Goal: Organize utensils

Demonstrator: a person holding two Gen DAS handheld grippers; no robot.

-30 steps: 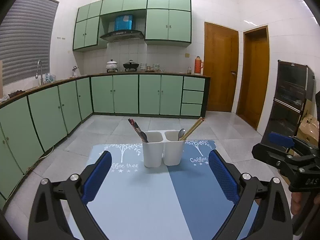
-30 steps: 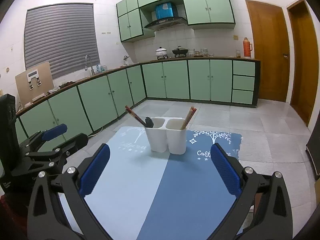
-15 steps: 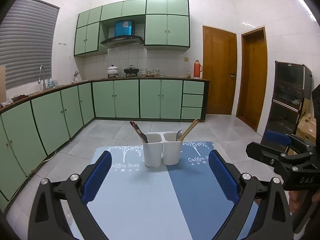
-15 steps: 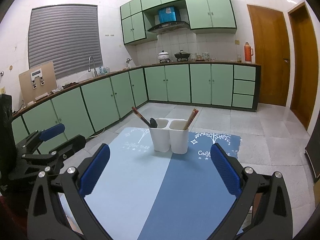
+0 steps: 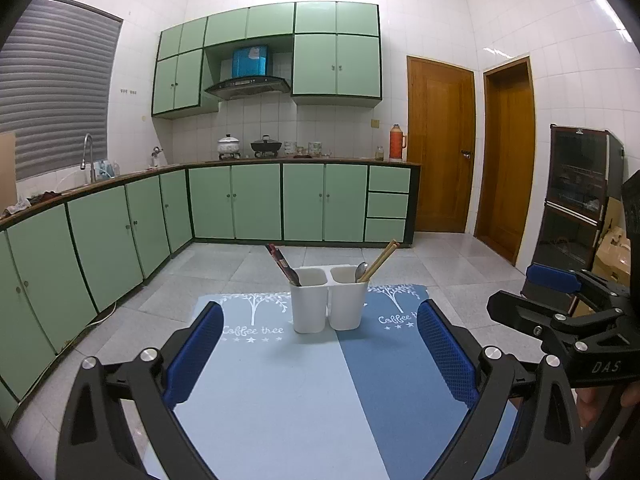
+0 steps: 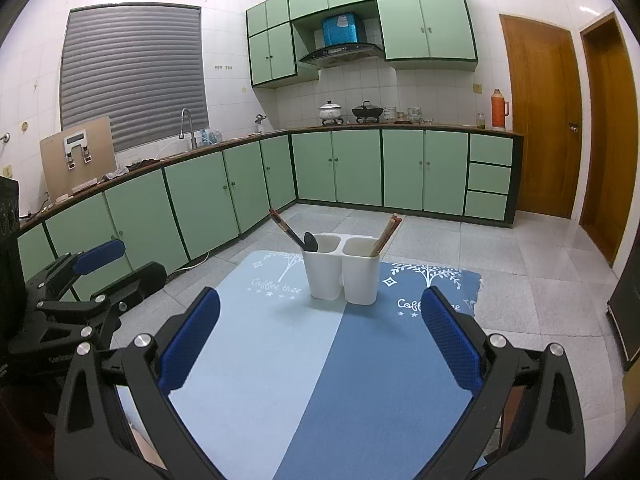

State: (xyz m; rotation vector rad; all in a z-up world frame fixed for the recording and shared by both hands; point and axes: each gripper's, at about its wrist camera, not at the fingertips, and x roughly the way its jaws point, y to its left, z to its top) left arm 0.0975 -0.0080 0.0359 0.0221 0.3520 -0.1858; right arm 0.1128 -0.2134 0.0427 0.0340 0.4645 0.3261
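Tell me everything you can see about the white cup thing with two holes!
The white utensil holder looks like smooth plastic: two tall cups joined side by side, standing upright on the blue mat near its far edge. The left cup holds dark chopsticks and a black spoon, leaning left. The right cup holds light wooden chopsticks and a silver spoon, leaning right. Neither tool touches it.

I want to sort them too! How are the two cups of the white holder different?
The left cup holds dark red-tipped chopsticks leaning left; the right cup holds light wooden chopsticks leaning right. The left cup's spoon is black, the right's shiny metal. Both cups are white and joined.
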